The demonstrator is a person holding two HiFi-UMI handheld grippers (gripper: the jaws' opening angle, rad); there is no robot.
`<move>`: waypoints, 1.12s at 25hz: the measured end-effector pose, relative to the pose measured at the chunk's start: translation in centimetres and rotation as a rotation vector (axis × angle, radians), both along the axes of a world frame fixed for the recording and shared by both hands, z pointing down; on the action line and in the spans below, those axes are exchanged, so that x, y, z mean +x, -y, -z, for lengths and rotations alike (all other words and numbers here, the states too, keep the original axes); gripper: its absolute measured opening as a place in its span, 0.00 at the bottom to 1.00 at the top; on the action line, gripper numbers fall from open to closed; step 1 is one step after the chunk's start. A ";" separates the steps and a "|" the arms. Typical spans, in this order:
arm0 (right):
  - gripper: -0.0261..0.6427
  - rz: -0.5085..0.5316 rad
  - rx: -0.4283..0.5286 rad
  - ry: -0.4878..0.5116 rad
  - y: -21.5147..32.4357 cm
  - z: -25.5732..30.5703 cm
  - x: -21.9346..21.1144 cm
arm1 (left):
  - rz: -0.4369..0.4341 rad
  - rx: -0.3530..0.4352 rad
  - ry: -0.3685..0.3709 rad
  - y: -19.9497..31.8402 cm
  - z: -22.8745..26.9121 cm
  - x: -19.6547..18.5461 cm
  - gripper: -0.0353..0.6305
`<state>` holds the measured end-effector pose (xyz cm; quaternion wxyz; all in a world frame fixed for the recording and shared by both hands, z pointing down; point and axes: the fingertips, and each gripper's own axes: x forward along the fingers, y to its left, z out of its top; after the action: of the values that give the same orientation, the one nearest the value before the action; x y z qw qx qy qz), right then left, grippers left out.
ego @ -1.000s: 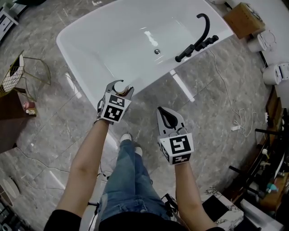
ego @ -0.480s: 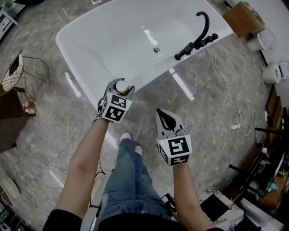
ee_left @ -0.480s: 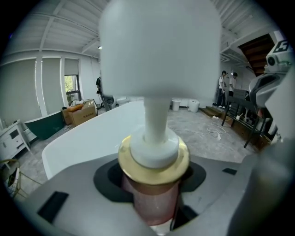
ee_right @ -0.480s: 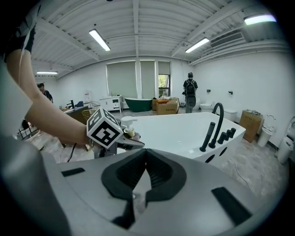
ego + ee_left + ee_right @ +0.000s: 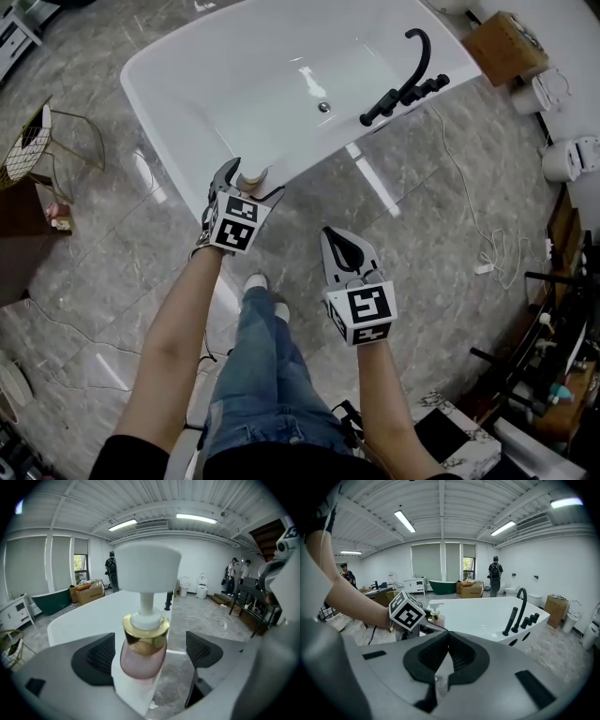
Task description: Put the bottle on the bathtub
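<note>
Your left tool is wide open at the near corner of the tub. The bottle stands between its pads, and neither pad seems to touch it. It sits on the rim, close to the outer edge, with floor right below.

The risk is in backing out. If you pull away skewed, a pad can catch the rounded body and knock it off the rim. The broad pump head probably makes it top-heavy, so a light nudge may be enough. It could fall to the floor or slide into the tub. Back out straight along the line of the jaws.

Your right tool is closed and empty, well clear, and too far away to catch anything.
</note>
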<state>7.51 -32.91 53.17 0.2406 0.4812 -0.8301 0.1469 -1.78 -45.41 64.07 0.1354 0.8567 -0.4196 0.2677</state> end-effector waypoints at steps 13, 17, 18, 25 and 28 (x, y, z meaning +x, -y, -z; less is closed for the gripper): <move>0.06 0.049 0.107 0.030 -3.4 6.4 -0.7 | 0.123 0.096 -0.071 -5.9 8.1 -3.3 0.75; 0.06 0.071 0.147 0.033 -5.0 8.8 -0.7 | 0.170 0.116 -0.079 -8.0 10.9 -4.2 0.75; 0.06 0.076 0.158 0.033 -5.4 9.4 -0.7 | 0.179 0.126 -0.078 -8.6 11.6 -4.5 0.75; 0.06 0.098 0.234 0.028 -7.8 12.9 -0.4 | 0.247 0.188 -0.073 -11.9 16.1 -5.9 0.75; 0.06 0.097 0.261 0.030 -8.5 14.1 0.1 | 0.266 0.229 -0.086 -12.9 18.2 -6.2 0.75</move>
<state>7.57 -24.40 39.07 0.1700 0.4655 -0.8679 0.0330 -7.98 -32.54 45.88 0.0893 0.8140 -0.5509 0.1611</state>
